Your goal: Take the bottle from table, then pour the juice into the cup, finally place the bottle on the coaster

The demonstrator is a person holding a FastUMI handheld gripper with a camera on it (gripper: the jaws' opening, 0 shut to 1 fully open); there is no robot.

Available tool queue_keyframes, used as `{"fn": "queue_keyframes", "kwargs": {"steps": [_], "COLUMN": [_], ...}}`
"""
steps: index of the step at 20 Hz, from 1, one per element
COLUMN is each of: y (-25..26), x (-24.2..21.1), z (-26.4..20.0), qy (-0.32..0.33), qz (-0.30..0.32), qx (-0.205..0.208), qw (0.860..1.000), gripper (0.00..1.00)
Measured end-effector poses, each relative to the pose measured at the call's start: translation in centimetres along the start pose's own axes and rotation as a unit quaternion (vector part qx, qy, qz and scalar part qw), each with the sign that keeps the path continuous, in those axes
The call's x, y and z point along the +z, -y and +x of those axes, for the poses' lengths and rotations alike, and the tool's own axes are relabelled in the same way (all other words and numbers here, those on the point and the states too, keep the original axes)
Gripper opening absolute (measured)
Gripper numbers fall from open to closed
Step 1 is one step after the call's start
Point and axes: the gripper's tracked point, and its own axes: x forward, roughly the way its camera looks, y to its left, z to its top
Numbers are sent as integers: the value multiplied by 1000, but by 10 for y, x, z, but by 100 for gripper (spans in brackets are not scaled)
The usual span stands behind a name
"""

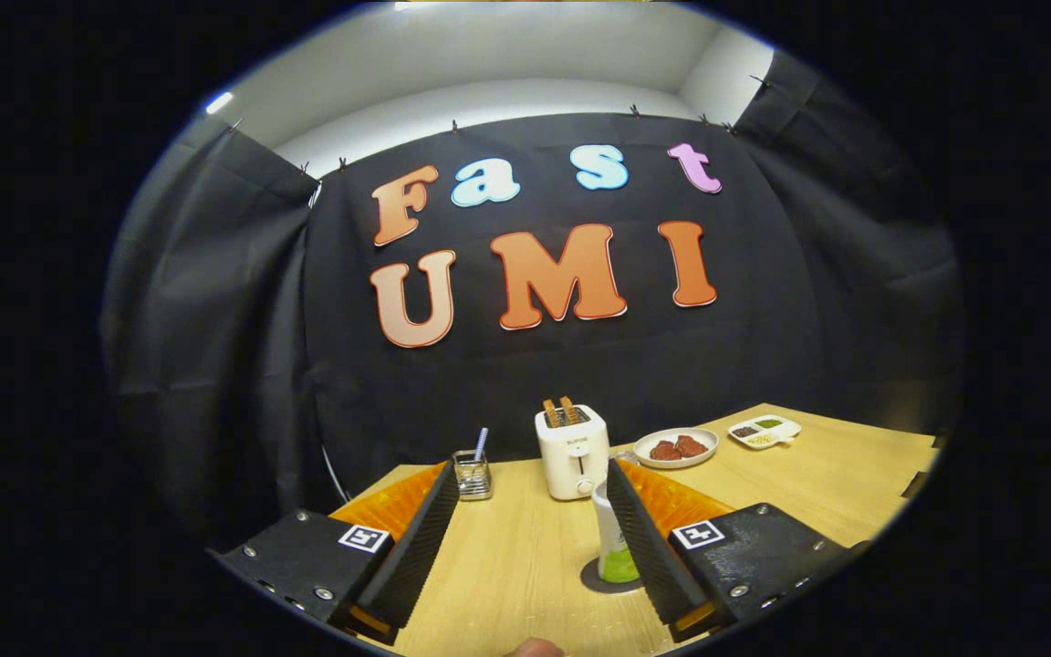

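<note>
Tongs (530, 479) spread wide, nothing pinched; bare wooden table (525, 557) shows in the gap between the two fingers. Bottle (615, 538) stands upright on a dark round coaster (600, 581), just inside the right finger, which covers its right side (contact with the finger cannot be told). Bottle is pale above, with green at the base.

Beyond the fingertips, centre: white toaster (573, 452) with two browned slices (560, 411) standing in its slots. Just beyond the left fingertip: small clear square holder (473, 475) with a striped straw (481, 444) sticking up out of it. Beyond the right fingertip: round white plate (676, 447) holding two reddish-brown pieces. Farther right: white divided dish (764, 431), compartments holding dark, green and pale contents (too small to name).
</note>
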Motion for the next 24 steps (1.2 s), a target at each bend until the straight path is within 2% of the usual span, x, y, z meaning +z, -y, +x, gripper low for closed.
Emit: {"fn": "queue_keyframes", "kwargs": {"steps": [4, 7, 10, 14, 19, 24], "y": [-28, -42, -66, -73, -103, -109], "x": [41, 66, 90, 115, 129, 128], "z": [-31, -47, -64, -81, -92, -94], "qy": [24, 24, 38, 68, 91, 91], "qz": [-27, -25, -27, -75, -104, -94], "qx": [10, -3, 19, 14, 40, 47], "qw": [999, 999, 999, 995, 990, 990], "gripper": [96, 97, 96, 97, 96, 97]}}
